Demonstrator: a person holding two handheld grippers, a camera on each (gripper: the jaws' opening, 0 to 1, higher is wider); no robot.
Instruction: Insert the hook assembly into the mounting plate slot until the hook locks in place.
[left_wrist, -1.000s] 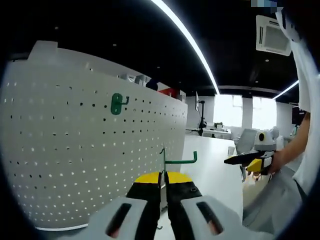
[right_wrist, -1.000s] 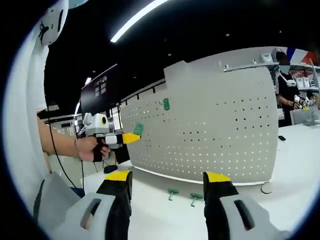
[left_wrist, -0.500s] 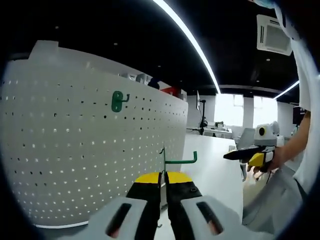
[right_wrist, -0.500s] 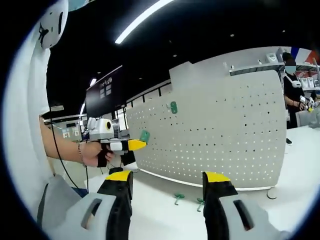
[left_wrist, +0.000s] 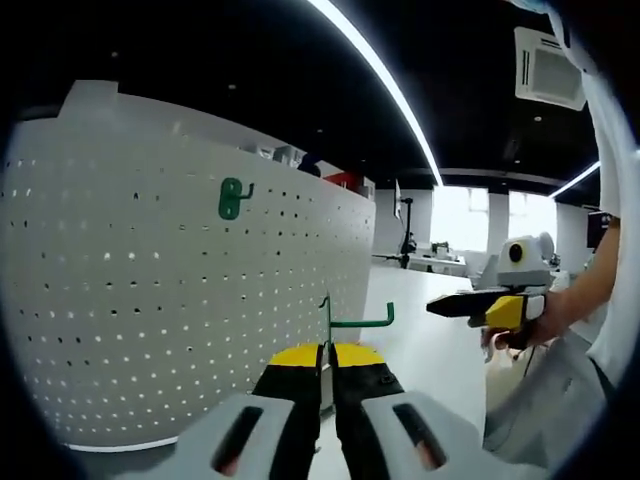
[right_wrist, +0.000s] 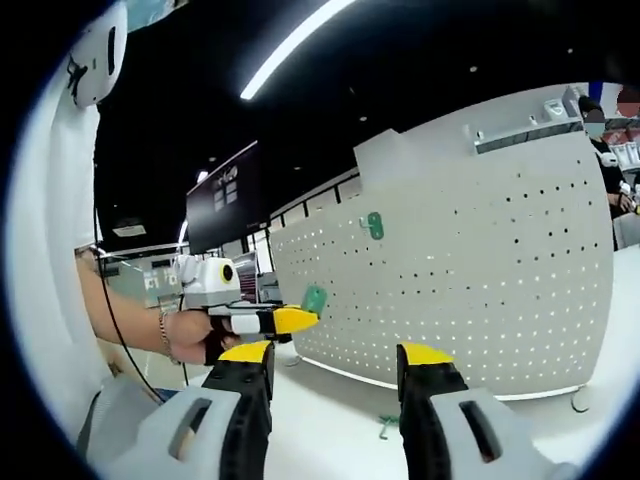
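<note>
My left tongs (left_wrist: 327, 352), pinching the green hook (left_wrist: 345, 322), have edged nearer the pegboard (left_wrist: 150, 300), while my right tongs (right_wrist: 332, 352), spread and empty, swung closer; insertion not yet begun.

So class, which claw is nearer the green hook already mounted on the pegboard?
Probably the left claw, holding a hook close before the pegboard; the mounted hook sits up-left. The right claw seems farther back.

Pegboard (left_wrist: 180, 290) – white perforated panel, matt, smooth, looks like painted sheet metal. Mounted hook (left_wrist: 232, 198) – green, plastic-looking, slight sheen. Held hook (left_wrist: 352, 322) – thin green coated wire. Left gripper (left_wrist: 327, 365) – matt black jaws, glossy yellow tips, pale grey plastic shell. Table (left_wrist: 430, 330) – white, smooth, faintly glossy.
</note>
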